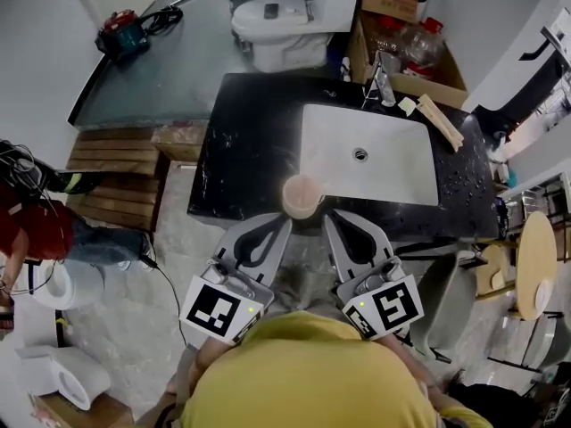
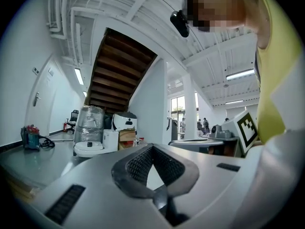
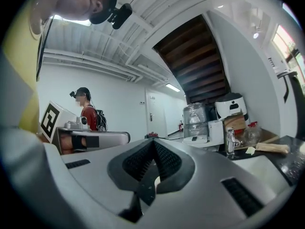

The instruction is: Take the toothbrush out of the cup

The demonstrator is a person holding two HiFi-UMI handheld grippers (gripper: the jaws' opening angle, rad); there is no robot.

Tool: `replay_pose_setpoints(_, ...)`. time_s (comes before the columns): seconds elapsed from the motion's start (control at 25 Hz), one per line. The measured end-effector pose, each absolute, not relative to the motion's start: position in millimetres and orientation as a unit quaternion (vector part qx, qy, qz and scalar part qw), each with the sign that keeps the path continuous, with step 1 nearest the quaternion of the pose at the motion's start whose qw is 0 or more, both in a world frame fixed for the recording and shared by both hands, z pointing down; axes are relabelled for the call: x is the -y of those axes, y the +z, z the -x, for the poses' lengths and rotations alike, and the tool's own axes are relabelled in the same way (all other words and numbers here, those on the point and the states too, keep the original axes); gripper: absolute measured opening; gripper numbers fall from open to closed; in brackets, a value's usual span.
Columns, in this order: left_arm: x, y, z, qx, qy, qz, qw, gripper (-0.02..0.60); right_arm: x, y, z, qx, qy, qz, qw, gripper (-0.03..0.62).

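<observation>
Both tools are clenched on nothing: your left gripper (image 1: 284,223) and right gripper (image 1: 329,218) point at the pink cup (image 1: 302,196) on the black counter's (image 1: 241,150) front edge. You're likely approaching; no toothbrush shows, so look inside before opening a gripper.

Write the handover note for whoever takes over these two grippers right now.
Left gripper: jaws together, empty, pointing at the cup from its near left side.
Right gripper: jaws together, empty, on the cup's near right side.
Cup: pink, upright at the front edge of the black counter, just in front of the white sink.
Toothbrush: I cannot make one out in the cup from the head view, so check first.
Done: nothing gripped yet.
Left: open a gripper, take the toothbrush and lift it out. Steadying the cup with the other gripper would probably help.
</observation>
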State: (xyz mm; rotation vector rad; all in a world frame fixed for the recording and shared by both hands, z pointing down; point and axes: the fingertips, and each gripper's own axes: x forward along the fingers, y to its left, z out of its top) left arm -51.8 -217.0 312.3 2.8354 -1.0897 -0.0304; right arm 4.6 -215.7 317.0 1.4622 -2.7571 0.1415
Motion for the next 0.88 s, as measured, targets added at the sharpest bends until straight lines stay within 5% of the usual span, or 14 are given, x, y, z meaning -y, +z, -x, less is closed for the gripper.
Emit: replay_pose_setpoints(0.88,271.0,324.4,36.0,0.325,0.002,-0.942,0.09,0.008,269.4,328.9,-6.3,0.875,0.075,-0.477,0.029,0.017)
